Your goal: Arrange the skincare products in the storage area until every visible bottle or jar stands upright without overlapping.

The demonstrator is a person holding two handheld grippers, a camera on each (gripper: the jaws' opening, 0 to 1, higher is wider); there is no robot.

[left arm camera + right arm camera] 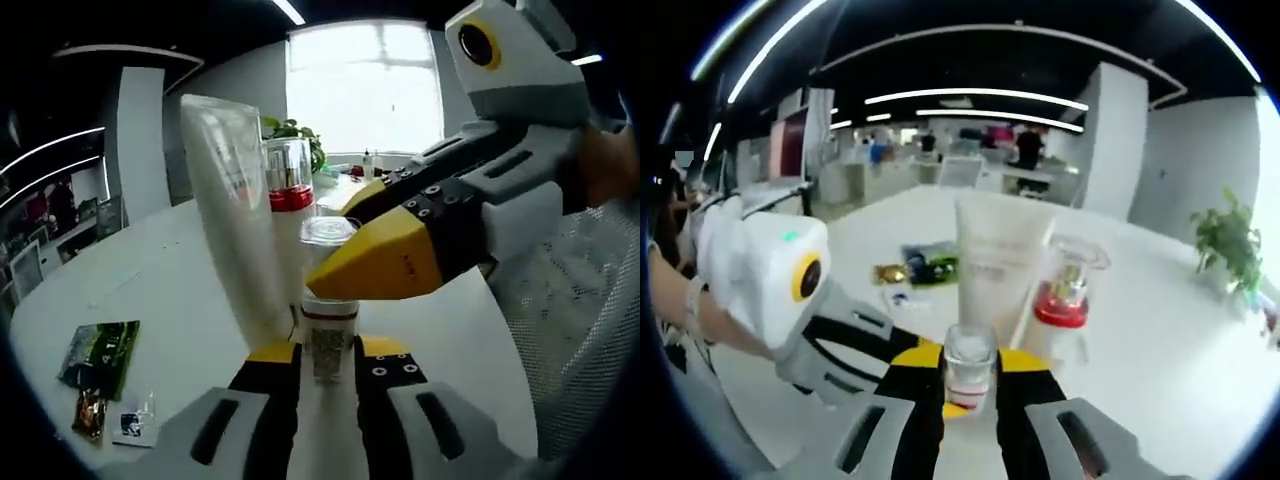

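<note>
We find both tools closed on one small bottle (328,335): the left tool (328,362) grips its lower body, the right tool (385,255) its clear cap, likely to steady it upright for setting down. It sits at the tabletop (150,280) edge, just beside a white tube (235,210) and a red-banded bottle (290,185), both standing. Sachets (100,355) lie well apart.

Open-plan office: ceiling light strips (970,95) (desks (990,175) behind).
</note>
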